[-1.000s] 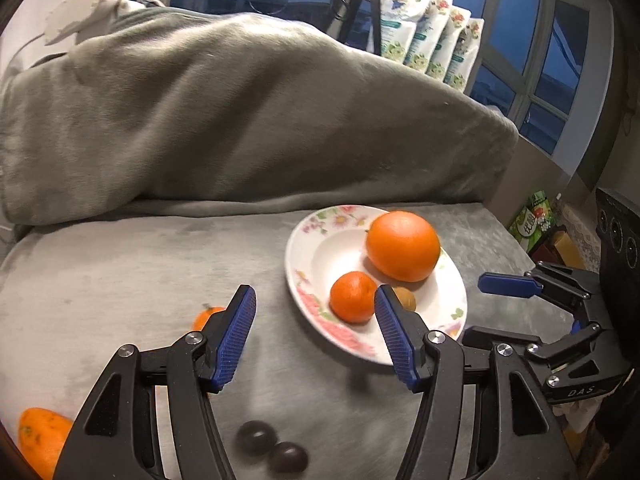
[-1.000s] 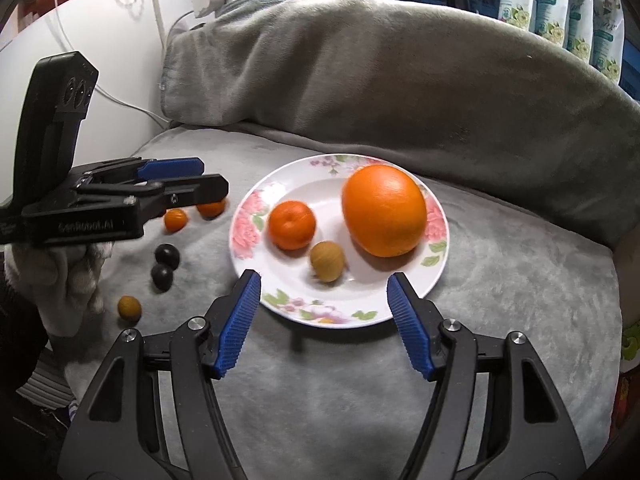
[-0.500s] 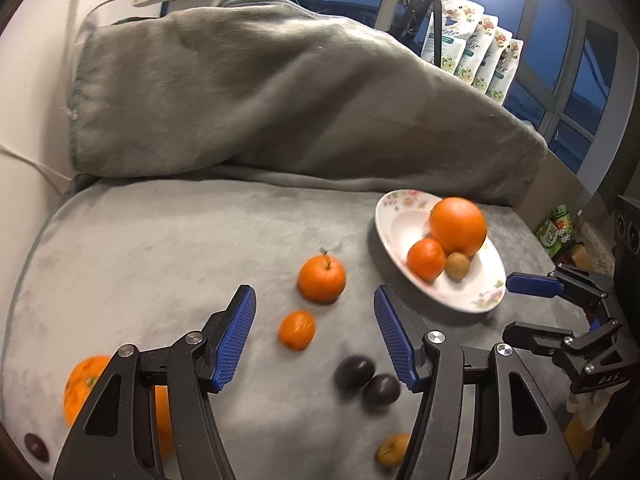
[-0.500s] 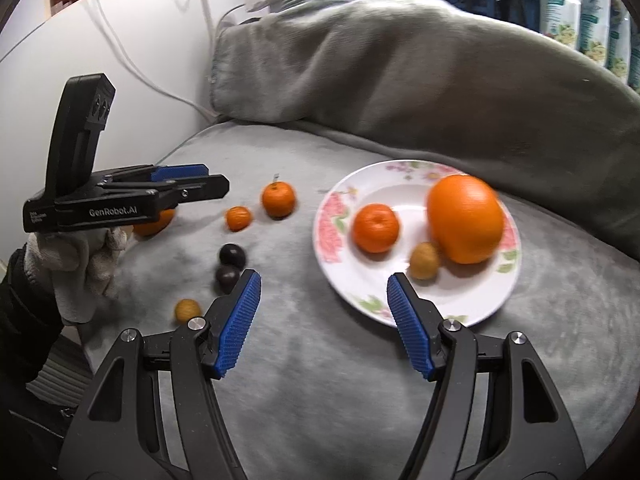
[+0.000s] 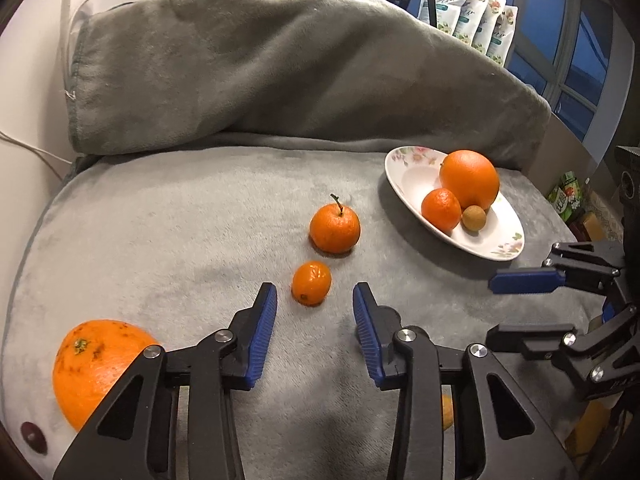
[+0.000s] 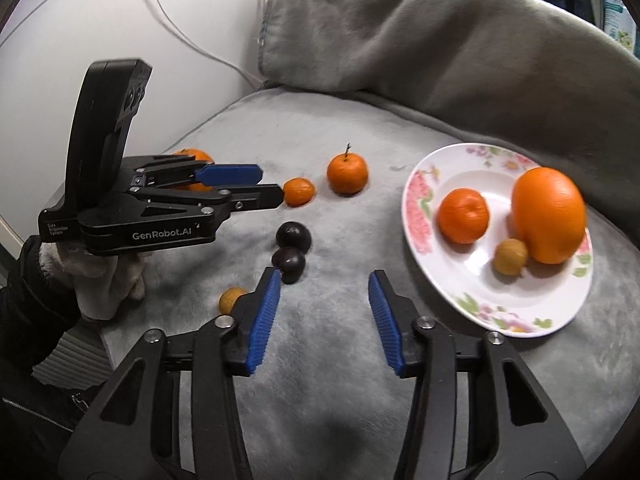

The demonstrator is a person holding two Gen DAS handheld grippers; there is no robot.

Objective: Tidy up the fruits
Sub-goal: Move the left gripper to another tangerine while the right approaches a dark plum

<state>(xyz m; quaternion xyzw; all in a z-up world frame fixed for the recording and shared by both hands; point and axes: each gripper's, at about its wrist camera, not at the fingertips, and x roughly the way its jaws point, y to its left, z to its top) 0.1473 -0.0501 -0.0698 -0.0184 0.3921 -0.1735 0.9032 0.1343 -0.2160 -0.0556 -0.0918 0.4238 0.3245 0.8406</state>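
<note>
My left gripper [image 5: 314,300] is closing, its jaws still apart, with a small mandarin [image 5: 311,283] lying just ahead between the fingertips, untouched. Beyond it sits a stemmed mandarin [image 5: 335,228]. A big orange [image 5: 92,368] lies at the lower left. The flowered plate [image 5: 404,172] at the right holds a large orange [image 5: 470,178], a mandarin [image 5: 441,209] and a brown longan [image 5: 474,219]. My right gripper [image 6: 325,280] is also closing, with only blanket between its jaws. Two dark plums [image 6: 291,248] lie by its left fingertip and a small longan [image 6: 231,299] lies to the left of it.
Everything rests on a grey blanket [image 5: 180,240] that heaps up high at the back. A white wall with cables [image 6: 120,20] bounds the left. A gloved hand [image 6: 104,280] holds the left gripper [image 6: 268,184]. A small dark fruit [image 5: 34,436] lies at the lower left edge.
Both grippers have swung left, away from the plate and over the loose fruit. Both pairs of jaws stand narrower than before. The small mandarin now lies at the left gripper's tips.
</note>
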